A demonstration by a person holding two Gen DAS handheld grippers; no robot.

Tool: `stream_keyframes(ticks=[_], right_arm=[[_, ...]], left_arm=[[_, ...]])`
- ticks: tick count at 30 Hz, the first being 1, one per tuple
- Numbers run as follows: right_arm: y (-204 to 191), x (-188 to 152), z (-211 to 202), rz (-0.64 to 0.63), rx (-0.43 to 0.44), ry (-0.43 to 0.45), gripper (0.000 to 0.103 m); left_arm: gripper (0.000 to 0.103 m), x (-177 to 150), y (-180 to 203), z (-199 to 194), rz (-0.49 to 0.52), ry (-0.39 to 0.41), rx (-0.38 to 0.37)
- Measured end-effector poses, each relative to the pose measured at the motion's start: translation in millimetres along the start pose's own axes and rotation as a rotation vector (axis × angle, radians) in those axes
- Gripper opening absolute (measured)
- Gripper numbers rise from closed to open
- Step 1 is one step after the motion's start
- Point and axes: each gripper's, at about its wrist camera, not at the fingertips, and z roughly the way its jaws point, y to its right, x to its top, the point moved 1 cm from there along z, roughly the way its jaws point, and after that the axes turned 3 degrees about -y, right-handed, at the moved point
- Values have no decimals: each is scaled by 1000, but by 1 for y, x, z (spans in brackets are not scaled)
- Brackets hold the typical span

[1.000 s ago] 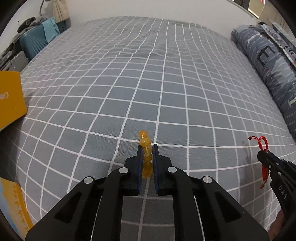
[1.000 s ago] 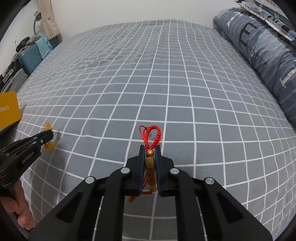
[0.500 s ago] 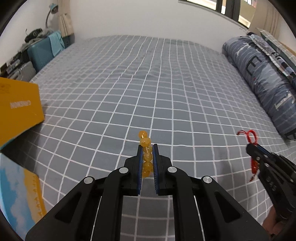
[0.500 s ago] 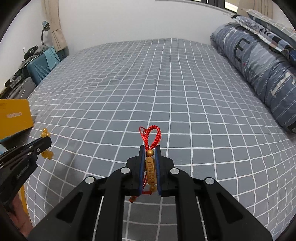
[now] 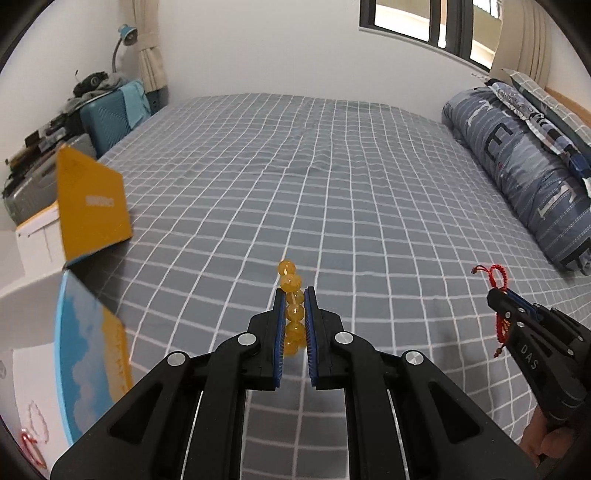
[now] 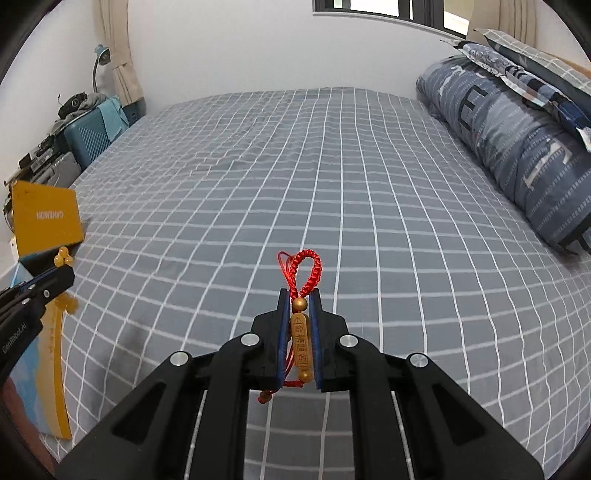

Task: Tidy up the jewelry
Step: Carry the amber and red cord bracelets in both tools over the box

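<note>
The work surface was a bed (image 5: pixel 332 177) covered with a grey sheet printed in a white grid, lightly wrinkled toward the middle. A white wall stood behind it, with a dark-framed window (image 5: pixel 424 22) above and a cream curtain (image 5: pixel 149 55) in the left corner beside a blue desk lamp (image 5: pixel 127 35). A rolled blue-grey striped duvet (image 5: pixel 524 173) lay along the right edge of the bed, with patterned pillows stacked behind it. A teal suitcase (image 5: pixel 107 114) with clutter piled on top stood off the left side of the bed. At the near left edge stood an open box with a raised yellow lid (image 5: pixel 92 206) and a blue-and-yellow outer wall (image 5: pixel 88 362); a thin bracelet was dimly visible on the white surface at the lower left, too blurred to identify further. The left tongs (image 5: pixel 294 314) were pressed together on a yellow bead bracelet (image 5: pixel 291 295), held above the sheet; several beads sat between the blue pads and two beads projected beyond the tips. The right tongs (image 6: pixel 300 321) were pinching a red cord charm (image 6: pixel 301 339), also held clear of the sheet: its gold engraved bar lay lengthwise between the pads, a gold bead sat at the tips, a braided red loop projected forward, and a knotted cord end hung below. In the left wrist view the right tongs appeared at the right edge, well apart from the left tongs, with a hand (image 5: pixel 546 443) gripping the handle.
</note>
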Motion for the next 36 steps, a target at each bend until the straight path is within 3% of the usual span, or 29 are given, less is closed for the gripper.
stream_keyframes(ticks=[13,21,29,36], right_arm=[[-14,-44,-26,-34,-9,-6,10],[-35,-42,-54,-32,16,19,10],[-105,-27,-99,-98,84,75,10],[-197,-26,-140,-193,185,113,10]], left_arm=[[9,-49,-36,-39,-30,18,21],[9,-50,-48,-65,-62,18,-16],[9,-47,-97,-111,-105,25,-19],[9,-62,-190,-172,-191,79,109]])
